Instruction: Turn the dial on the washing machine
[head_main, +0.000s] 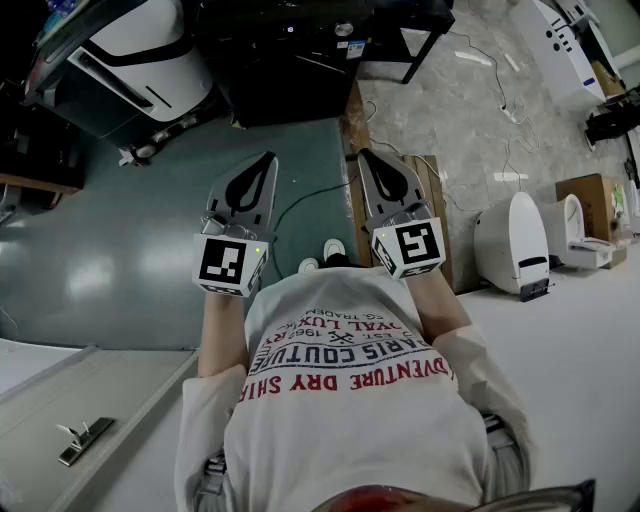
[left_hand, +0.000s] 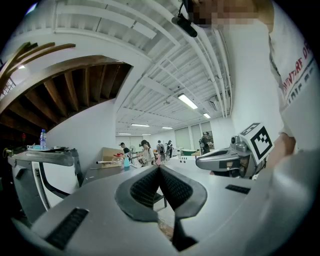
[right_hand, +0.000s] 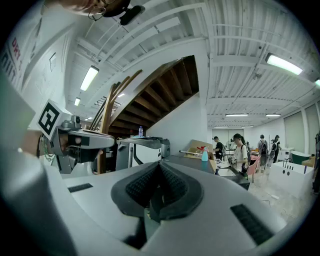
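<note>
Presently, left gripper: held out in front of the chest, pointed away from the body; the jaws are seen pressed together in the left gripper view, with nothing between the pads.
Right gripper: held level with the left one and just beside it, not touching; the jaws are clenched shut in the right gripper view, and nothing is held.
Marker cubes: one is carried at the rear of each gripper, close to the white printed shirt.
Washing machine: a white body with dark trim is seen at the upper left of the head view, well apart from both grippers; it is also seen beyond the jaws in the right gripper view.
Dial: not made out in any view.
Floor: a teal surface lies under the grippers, crossed by a black cable; pale tiles are seen to the right.
Wooden board: laid at the edge of the teal floor, under the right gripper.
Cardboard box: set on the tiles at far right.
Background: people are seen standing near tables, far off.
</note>
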